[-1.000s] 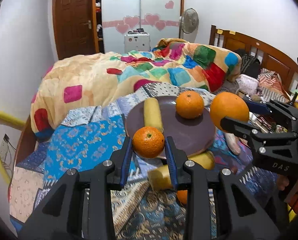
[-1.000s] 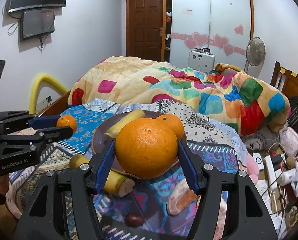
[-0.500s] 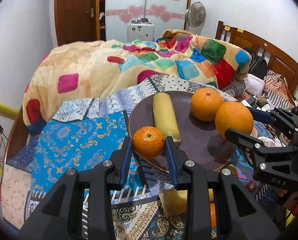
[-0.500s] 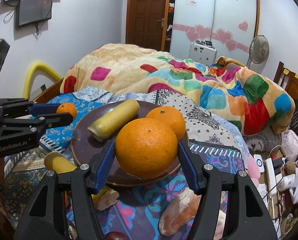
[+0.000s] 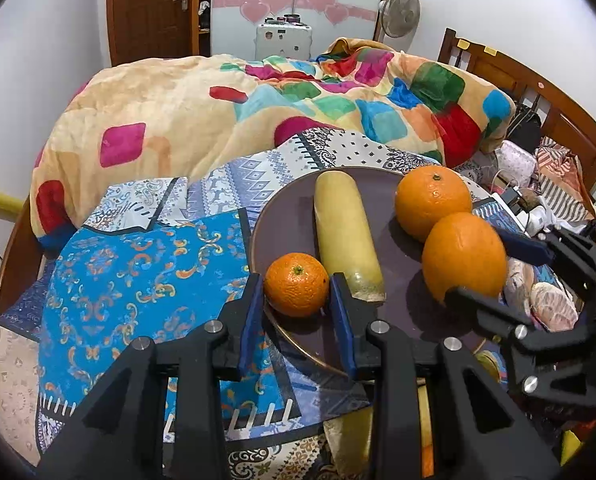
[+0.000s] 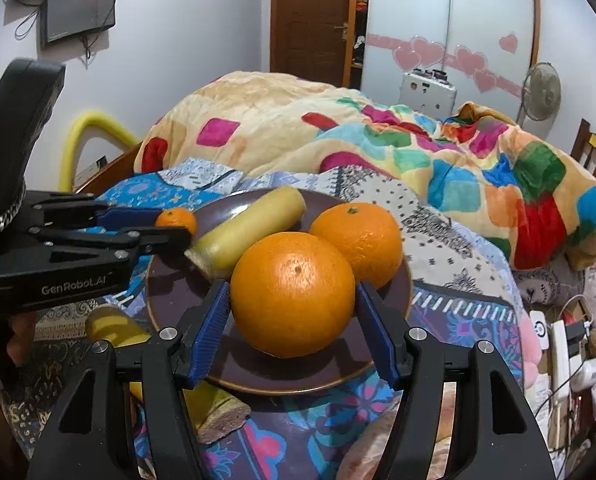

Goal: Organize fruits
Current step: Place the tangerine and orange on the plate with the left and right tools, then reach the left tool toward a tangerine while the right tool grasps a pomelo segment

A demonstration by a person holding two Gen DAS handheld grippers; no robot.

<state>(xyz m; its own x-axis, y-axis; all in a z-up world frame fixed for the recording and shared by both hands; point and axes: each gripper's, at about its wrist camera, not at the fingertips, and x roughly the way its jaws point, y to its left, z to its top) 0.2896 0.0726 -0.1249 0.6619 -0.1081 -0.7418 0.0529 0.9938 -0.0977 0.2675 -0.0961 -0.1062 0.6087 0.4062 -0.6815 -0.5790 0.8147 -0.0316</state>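
A small mandarin [image 5: 296, 284] sits between the blue pads of my left gripper [image 5: 296, 298], which is shut on it over the near left rim of a dark purple plate [image 5: 282, 216]. My right gripper [image 6: 292, 312] is shut on a large orange [image 6: 292, 292], held low over the plate's [image 6: 170, 288] front. I cannot tell whether either fruit touches the plate. On the plate lie a yellow cylindrical fruit piece [image 5: 347, 240] and another orange [image 5: 433, 202], close behind the held orange [image 5: 463, 256]. The left gripper [image 6: 174, 230] with its mandarin [image 6: 176, 221] shows at the left.
The plate rests on a patterned bedspread [image 5: 138, 280], with a bunched colourful quilt [image 5: 258, 112] behind. More yellow fruit pieces [image 6: 114, 328] lie by the plate's near left edge. Peeled fruit [image 5: 553, 308] and cables [image 6: 561, 344] crowd the right, below a wooden headboard [image 5: 537, 92].
Both grippers have come forward and down over the plate with their fruit. The large orange now sits close in front of the orange on the plate.
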